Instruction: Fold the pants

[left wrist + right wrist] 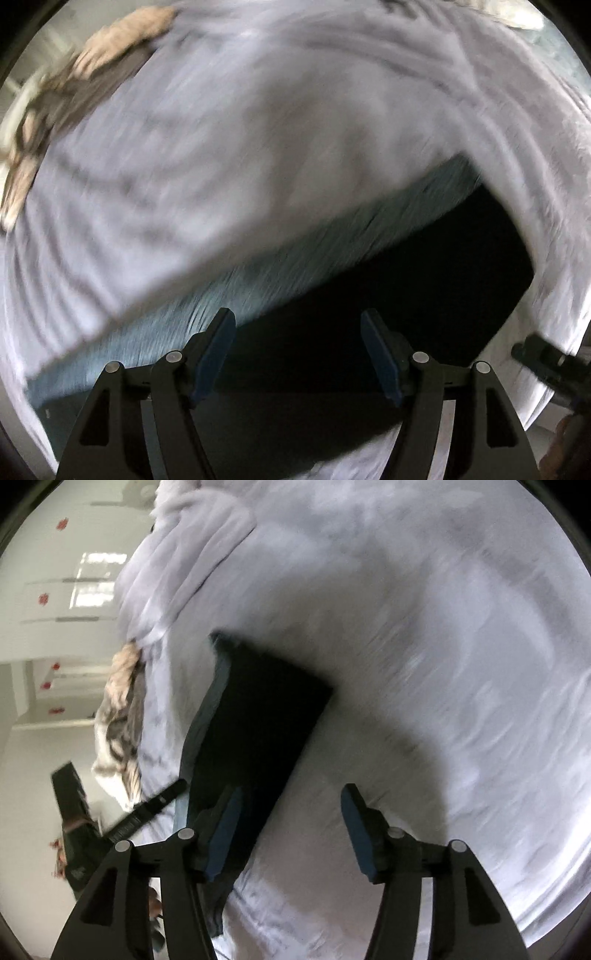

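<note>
Left wrist view, heavily motion-blurred: left tool (pixel 297 325) with jaws spread, nothing between the pads. Below it lie the pants (pixel 388 288), a dark folded slab with a grey-blue edge, flat on the white bed sheet (pixel 221 147). A beige and brown cloth (pixel 92 66) sits at the sheet's far left edge, possibly a blanket.

Right wrist view: right tool (pixel 291 799) also spread and empty. The pants (pixel 258 709) lie folded on the sheet (pixel 443 627), just behind the tool's left finger. The left tool (pixel 147 812) shows at lower left.
</note>
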Demonstrator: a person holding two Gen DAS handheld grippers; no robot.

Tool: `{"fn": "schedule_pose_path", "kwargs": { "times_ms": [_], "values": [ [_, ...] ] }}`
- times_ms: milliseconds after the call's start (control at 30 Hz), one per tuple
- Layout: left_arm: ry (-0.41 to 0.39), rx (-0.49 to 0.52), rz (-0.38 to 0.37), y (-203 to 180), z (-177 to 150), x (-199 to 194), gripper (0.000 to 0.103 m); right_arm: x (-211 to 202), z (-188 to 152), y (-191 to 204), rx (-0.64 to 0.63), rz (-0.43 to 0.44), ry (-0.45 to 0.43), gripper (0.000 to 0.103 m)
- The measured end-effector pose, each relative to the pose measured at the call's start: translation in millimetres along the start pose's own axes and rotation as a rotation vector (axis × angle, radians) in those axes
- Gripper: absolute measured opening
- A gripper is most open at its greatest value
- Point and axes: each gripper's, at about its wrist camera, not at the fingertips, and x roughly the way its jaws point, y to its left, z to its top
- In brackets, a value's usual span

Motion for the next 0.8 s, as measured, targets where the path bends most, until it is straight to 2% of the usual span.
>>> {"fn": "schedule_pose_path", "kwargs": {
  "times_ms": [167, 233, 333, 467, 567, 700, 800],
  "values": [
    [0.129, -0.101, -0.022, 34.6, -45.4, 3.5, 0.072, 18.7, -15.3, 20.3, -0.049, -0.006, 0.063, 0.060],
    [0.144, -0.116, -0.006, 43.2, -60.1, 2.5, 0.072, 24.4, -17.5, 24.8, -0.053, -0.003, 0.075, 0.060],
    [0.123, -0.154, 0.036, 54.6, -75.9, 2.1, 0.072, 32.9, -19.1, 30.6, -0.065, -0.012, 0.086, 0.060],
    [0.064, -0.249, 0.021, 64.4, -79.6, 1.6, 0.072, 38.8, -17.2, 30.7, -0.065, -0.030, 0.084, 0.060],
    [0.009, -0.268, 0.019, 60.8, -73.4, 4.7, 0.072, 40.1, -14.3, 31.1, -0.068, -0.031, 0.075, 0.060],
    [-0.005, -0.278, 0.023, 55.3, -67.9, 19.8, 0.072, 42.0, -10.7, 33.2, -0.090, -0.029, 0.058, 0.063],
    [-0.013, -0.291, 0.039, 47.7, -75.0, 26.9, 0.080, 45.9, -6.8, 28.5, -0.087, -0.010, 0.038, 0.063]
  ]
}}
